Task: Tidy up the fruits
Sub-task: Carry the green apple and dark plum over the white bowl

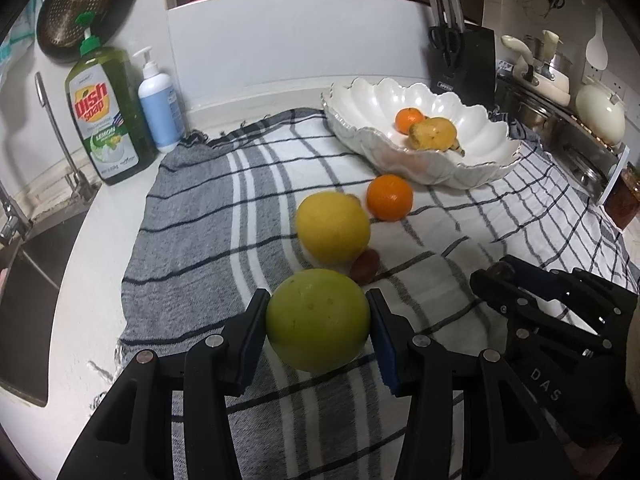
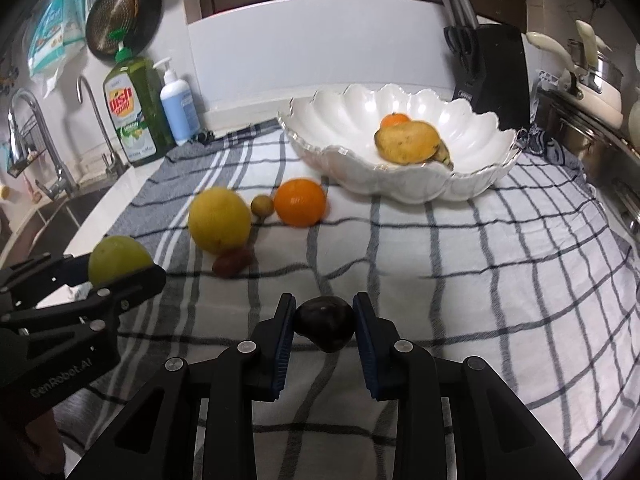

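The left gripper (image 1: 318, 320) is clamped on a smooth round green fruit (image 1: 317, 320). The right gripper (image 2: 325, 322) is clamped on a dark glossy plum (image 2: 325, 323). Ahead of both, past a checked woven cloth (image 2: 440, 260), sits a scalloped white bowl (image 2: 344, 120) holding fruit.

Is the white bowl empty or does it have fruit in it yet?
Not empty. The white bowl holds a yellow mango and a small orange behind it; most of the bowl is bare.
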`<state>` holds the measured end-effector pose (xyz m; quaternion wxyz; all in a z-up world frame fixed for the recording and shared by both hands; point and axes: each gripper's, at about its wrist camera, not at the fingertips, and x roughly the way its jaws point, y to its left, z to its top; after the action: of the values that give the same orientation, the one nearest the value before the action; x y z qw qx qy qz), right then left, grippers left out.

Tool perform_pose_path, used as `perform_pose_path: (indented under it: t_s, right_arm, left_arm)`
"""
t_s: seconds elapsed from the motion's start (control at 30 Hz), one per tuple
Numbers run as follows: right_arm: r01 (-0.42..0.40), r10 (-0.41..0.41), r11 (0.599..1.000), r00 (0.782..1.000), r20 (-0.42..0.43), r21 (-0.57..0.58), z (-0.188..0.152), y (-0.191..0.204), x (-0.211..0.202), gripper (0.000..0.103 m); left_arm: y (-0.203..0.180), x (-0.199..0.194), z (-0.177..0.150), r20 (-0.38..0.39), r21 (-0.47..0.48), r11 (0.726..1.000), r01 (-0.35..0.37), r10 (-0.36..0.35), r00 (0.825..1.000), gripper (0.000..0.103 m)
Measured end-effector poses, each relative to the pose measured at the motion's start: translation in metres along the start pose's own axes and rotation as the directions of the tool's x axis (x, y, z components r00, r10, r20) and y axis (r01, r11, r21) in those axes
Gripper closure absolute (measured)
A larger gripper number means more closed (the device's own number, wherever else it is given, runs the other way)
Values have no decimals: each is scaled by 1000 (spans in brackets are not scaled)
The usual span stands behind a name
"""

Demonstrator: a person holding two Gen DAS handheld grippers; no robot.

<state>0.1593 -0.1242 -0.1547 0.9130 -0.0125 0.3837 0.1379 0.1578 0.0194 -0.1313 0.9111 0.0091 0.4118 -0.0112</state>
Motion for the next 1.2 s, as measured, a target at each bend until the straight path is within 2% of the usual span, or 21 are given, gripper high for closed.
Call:
perform_pose_path:
  t_s: [0.4,0.77,1.2]
  right_arm:
    - [60,-63,997,996,58,49,40,-32,-19,72]
    - [112,-121,990,988,93,90,89,-68,-21,72]
    - [136,-144,985,987,74,111,135,-96,6,72]
  left_arm:
    - [-27,-3,42,49,50,998,47,-49,998,55]
    - [-46,-3,105,125,94,993,74,-86,988,55]
    - [-60,36,162,112,126,985,119,-133,985,55]
